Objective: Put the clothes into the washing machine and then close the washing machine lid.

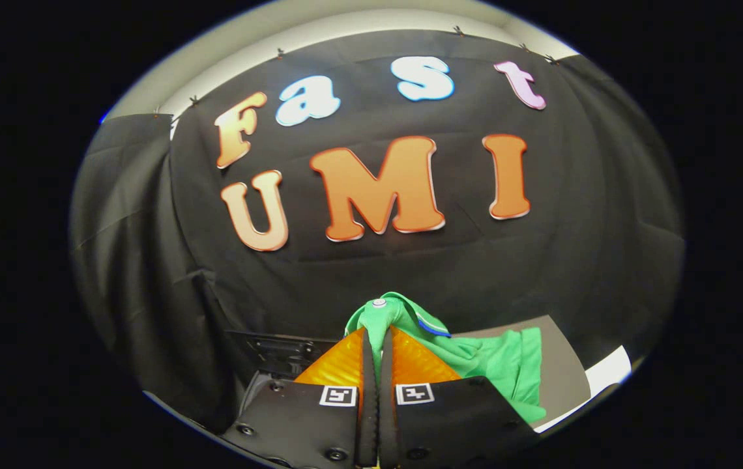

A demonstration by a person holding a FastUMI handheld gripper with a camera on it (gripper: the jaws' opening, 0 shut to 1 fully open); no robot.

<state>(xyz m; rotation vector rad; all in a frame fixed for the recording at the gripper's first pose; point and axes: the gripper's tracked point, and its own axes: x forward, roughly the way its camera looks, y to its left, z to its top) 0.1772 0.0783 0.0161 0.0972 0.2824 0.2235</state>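
Green clothes [476, 358], a collared garment with a pale snap button at its bunched top and a blue stripe along one edge, are held aloft in the booth, pinched between the two fingers [345, 365] of the handheld gripper [377, 339]. Both fingers are pressed nearly together, with only a thin fold of fabric showing in the narrow slit between them, so the tongs are clamped on the cloth. A wad of the garment rises just past the fingertips, while the rest spills away to the right of the fingers, draping down over a flat grey-brown surface [564, 371] that lies on the near right. At the outer right edge of that surface a strip of white [609, 372] shows. To the left of the fingers and a little beyond them, a dark boxy object [277, 355] with a flat panel sits low against the black cloth wall [573, 260]; whether it is the washing machine, and whether any lid on it is up or down, cannot be told from this angle, and nothing can be seen inside it. The black cloth hangs in folds across the far side and wraps round on the left. Above the cloth, a band of pale wall [319, 29] is visible.
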